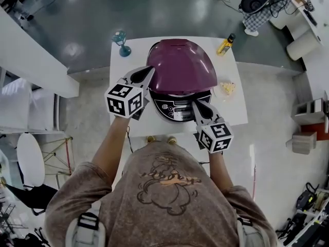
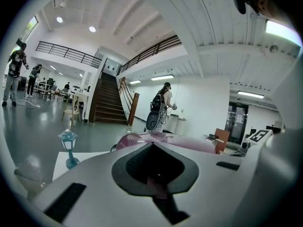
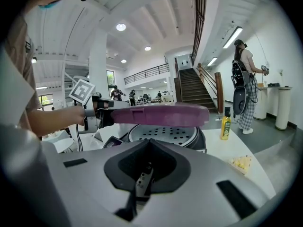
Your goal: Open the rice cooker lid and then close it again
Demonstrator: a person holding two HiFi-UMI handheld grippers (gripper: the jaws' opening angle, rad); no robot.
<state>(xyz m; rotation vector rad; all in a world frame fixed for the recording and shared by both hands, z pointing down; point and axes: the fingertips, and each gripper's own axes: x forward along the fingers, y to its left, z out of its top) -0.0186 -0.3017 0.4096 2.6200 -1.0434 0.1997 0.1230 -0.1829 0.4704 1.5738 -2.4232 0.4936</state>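
The rice cooker point(image 1: 177, 107) stands mid-table with its purple lid point(image 1: 180, 66) lifted a little off the body. In the right gripper view the lid point(image 3: 161, 114) hovers nearly level over the perforated inner plate point(image 3: 163, 134). My left gripper point(image 1: 149, 72) is shut on the lid's left front edge; a sliver of purple shows between its jaws point(image 2: 158, 183), and it can be seen pinching the rim point(image 3: 102, 116). My right gripper point(image 1: 197, 104) sits at the cooker's front control panel, with its jaws together point(image 3: 142, 176) and nothing held.
The white table point(image 1: 226, 112) also carries a blue lantern-shaped ornament point(image 1: 121, 41) at its far left corner, a yellow bottle point(image 1: 225, 45) at the far right, and a crumpled yellow item point(image 1: 227, 88) right of the cooker. People stand in the hall beyond.
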